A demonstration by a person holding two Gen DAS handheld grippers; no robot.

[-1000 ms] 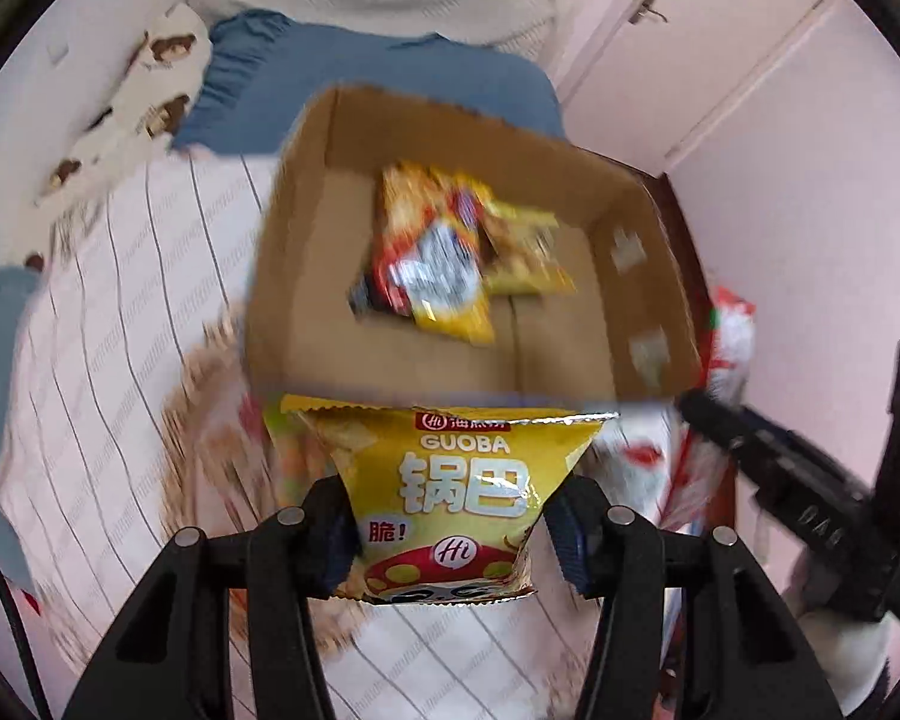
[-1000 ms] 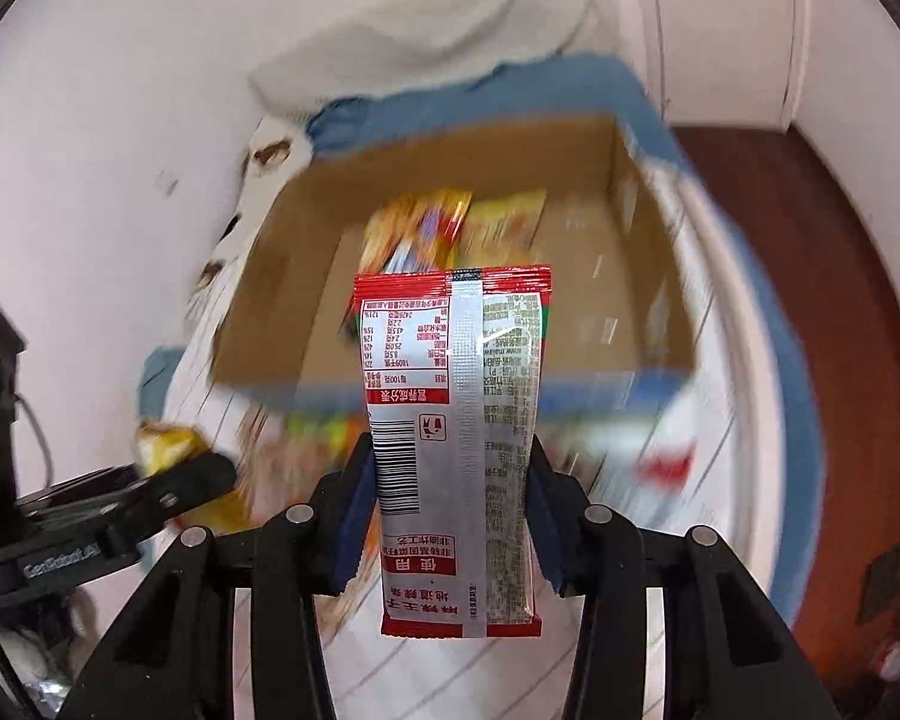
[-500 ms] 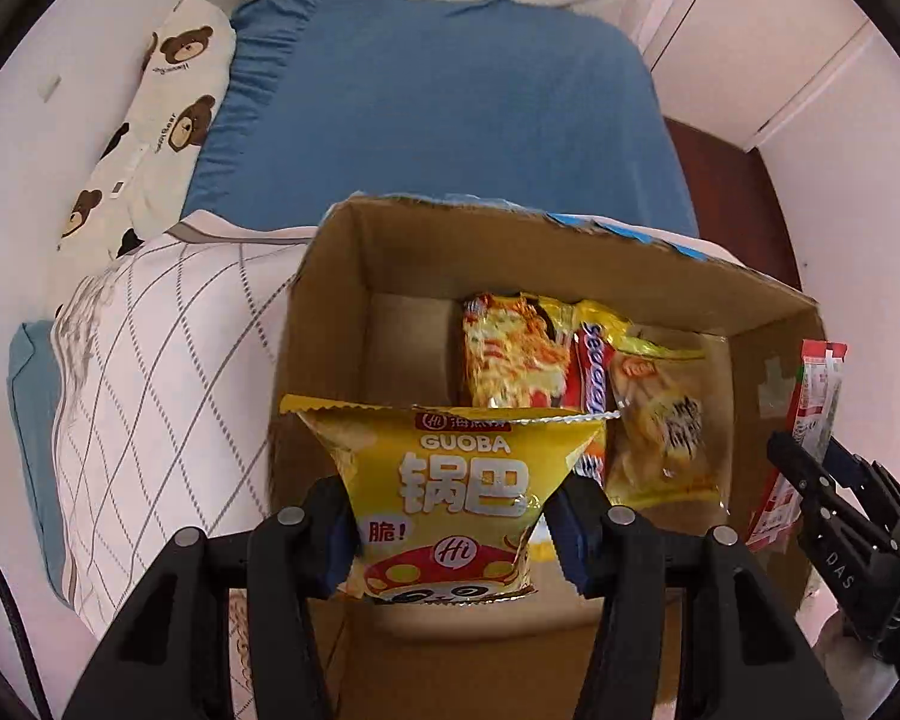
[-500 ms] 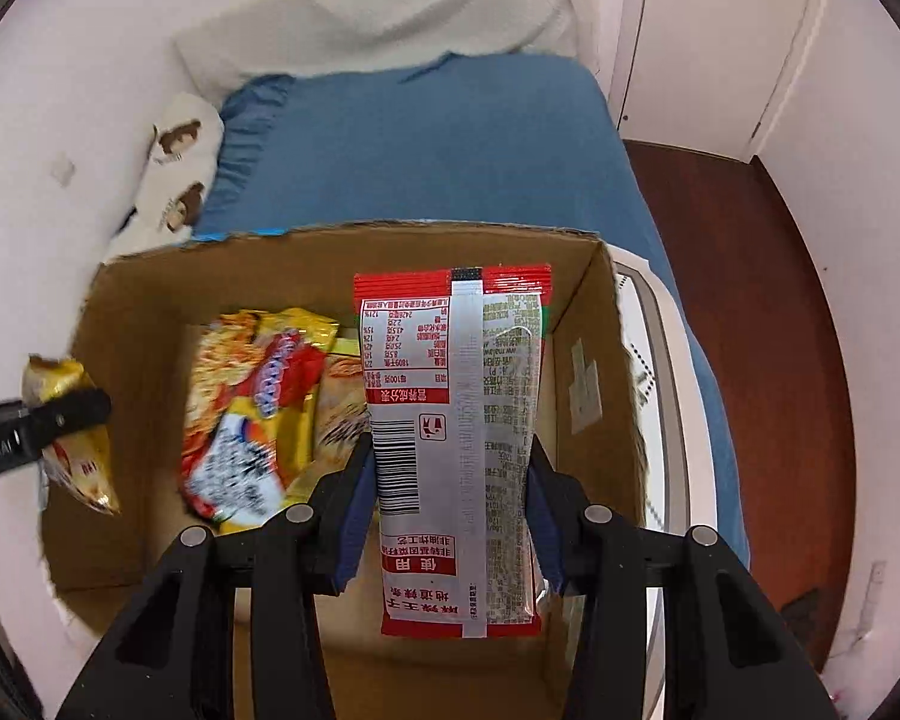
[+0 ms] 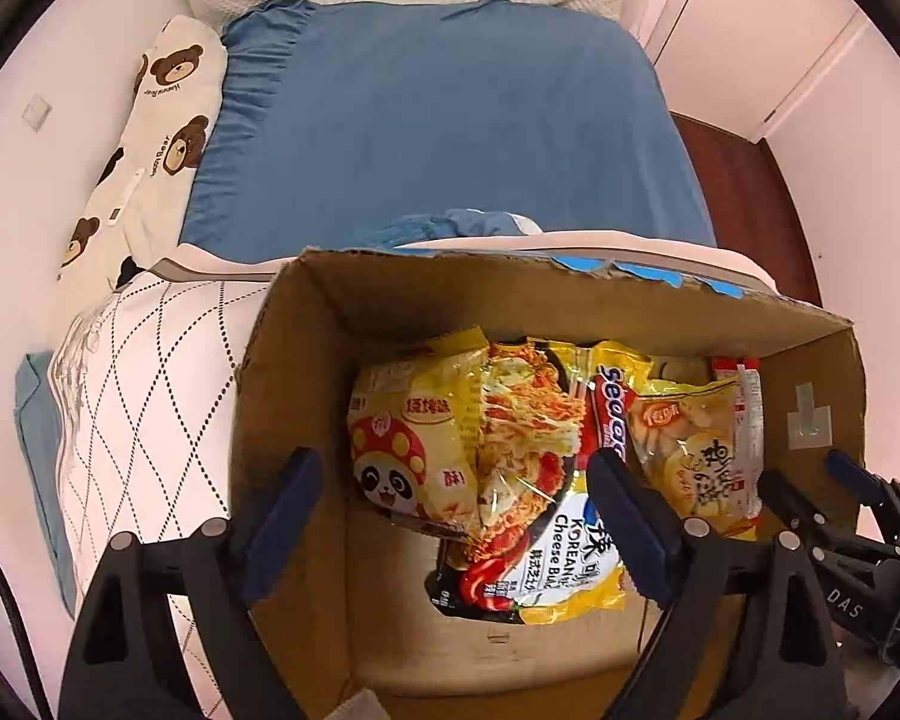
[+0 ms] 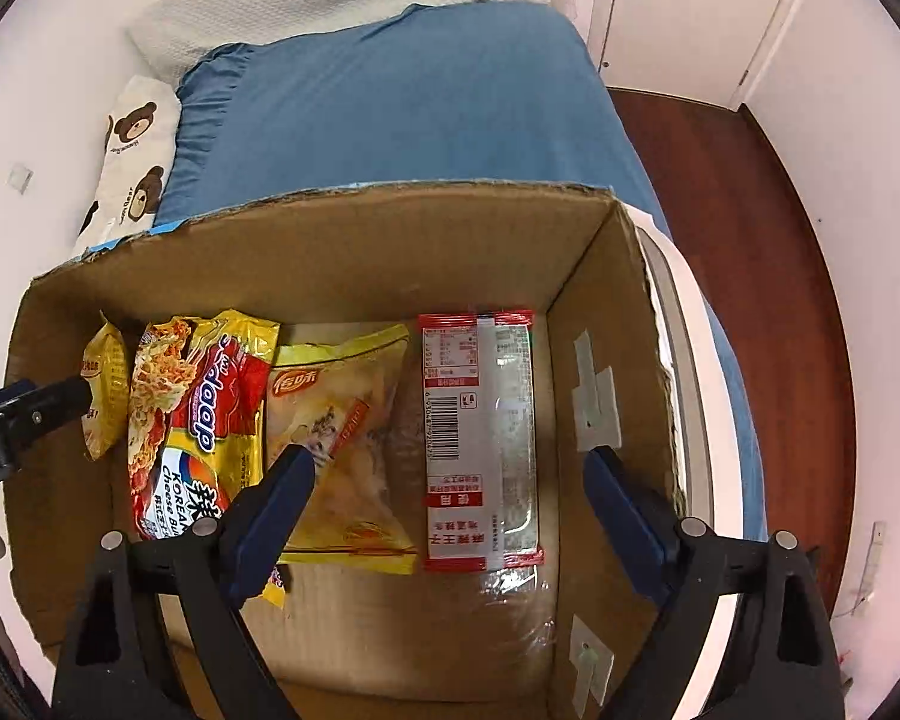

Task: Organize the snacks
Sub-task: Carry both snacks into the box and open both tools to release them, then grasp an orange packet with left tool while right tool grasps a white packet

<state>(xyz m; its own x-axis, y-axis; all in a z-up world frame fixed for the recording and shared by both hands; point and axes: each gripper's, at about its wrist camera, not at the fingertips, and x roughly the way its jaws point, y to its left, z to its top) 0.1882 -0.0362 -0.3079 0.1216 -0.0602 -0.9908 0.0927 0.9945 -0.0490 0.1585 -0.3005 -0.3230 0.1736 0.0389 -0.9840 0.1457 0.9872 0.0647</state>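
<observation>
Both views look straight down into the box.

Nearest, the left tool (image 5: 453, 510) hangs over the left part of the cardboard box (image 5: 306, 324); its jaws are opening, spread wide, with nothing pressed between the pads. The yellow panda packet (image 5: 411, 444) lies on the box floor below the gap, toward 12 o'clock from the fingers.

The right tool (image 6: 450, 504) stands over the right part of the same box (image 6: 594, 276); its jaws are likewise opening and grip nothing. The red-and-silver packet (image 6: 480, 438) lies flat, back side up, below the gap, beside the right wall.

Between the two lie the Korean cheese noodle pack (image 5: 534, 516) and a pale yellow crisp bag (image 6: 342, 438), overlapping one another at the middle of the box floor.

At 12 o'clock, beyond the box, the blue bed sheet (image 6: 402, 108); at 10 o'clock, the bear-print pillow (image 5: 168, 102).

Hazards, as judgement:
- The right tool appears at 3 o'clock in the left wrist view, close alongside; a sideways withdrawal could knock the tools together.
- Either tool may catch the box wall on lifting and shift the box on the soft bed.
- The panda packet rests partly on the noodle pack; it may slide or stay tilted, leaving the contents heaped rather than ordered.
- A dipping finger could snag a crinkled film edge and drag a packet out.
</observation>
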